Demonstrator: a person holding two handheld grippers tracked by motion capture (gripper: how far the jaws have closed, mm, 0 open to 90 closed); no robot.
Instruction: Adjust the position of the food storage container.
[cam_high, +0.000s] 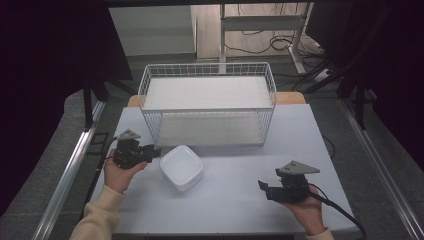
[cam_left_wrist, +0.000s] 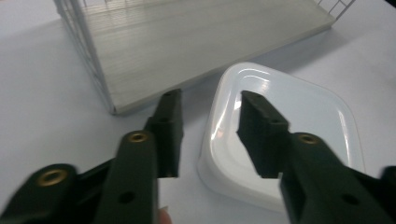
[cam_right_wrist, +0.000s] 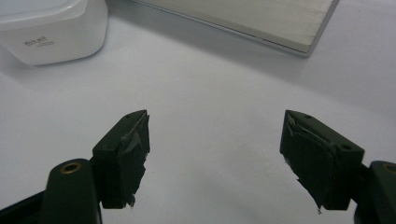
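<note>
Left gripper view: left gripper (cam_left_wrist: 208, 135) straddles the near rim of the white rounded-square plastic container (cam_left_wrist: 299, 116), jaws apart, not yet pinching. It looks light, stiff, glossy, probably slippery; that thin rim seems the best hold.

The white container (cam_right_wrist: 51, 30) is cut off by the frame's top-left corner (right gripper view).

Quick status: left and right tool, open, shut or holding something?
Left tool: open, jaws straddling the rim of the white container, pads not pressing on it.
Right tool: open wide, nothing between the jaws.
</note>
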